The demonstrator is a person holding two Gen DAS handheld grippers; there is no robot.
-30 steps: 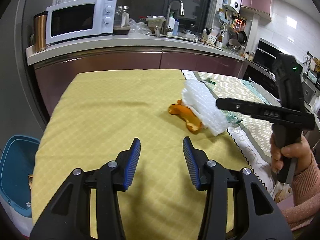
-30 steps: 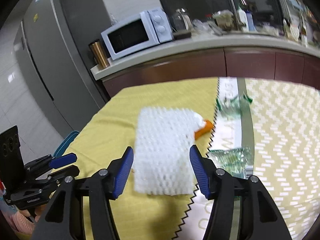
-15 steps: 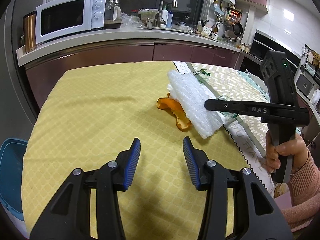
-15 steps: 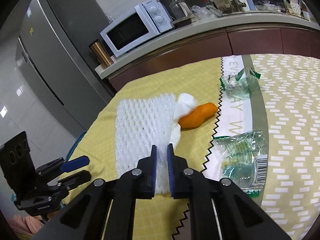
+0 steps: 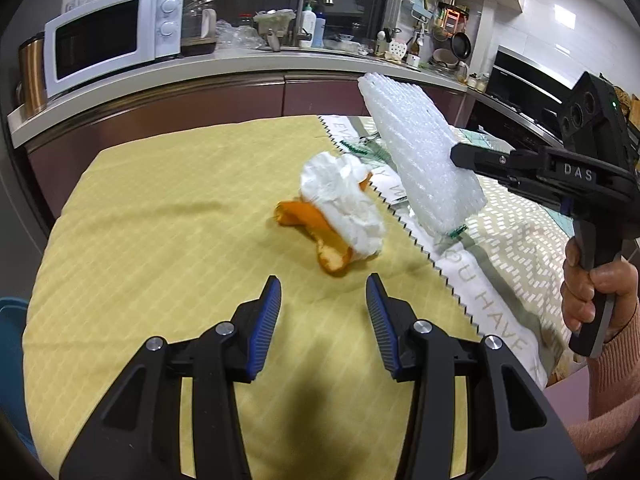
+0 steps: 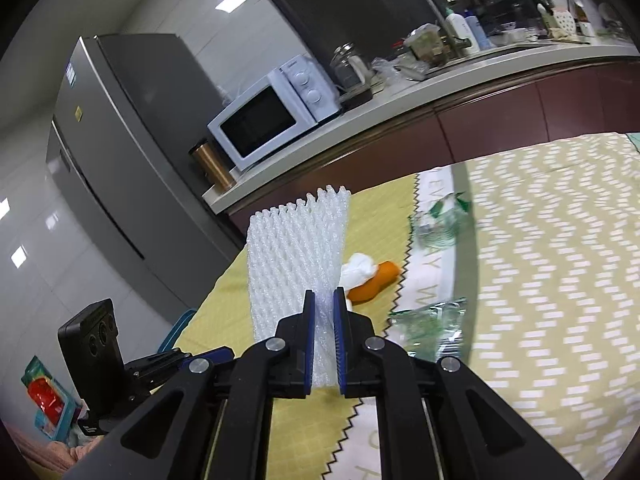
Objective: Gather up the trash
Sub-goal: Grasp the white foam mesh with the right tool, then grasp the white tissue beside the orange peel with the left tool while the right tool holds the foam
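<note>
The right gripper, jaws clamped tight on one end of a white foam fruit net, holds it in the air above the yellow tablecloth. It looks featherlight, soft and springy, so an edge pinch should serve. The left gripper hovers half open and empty near a crumpled tissue over orange peel
</note>
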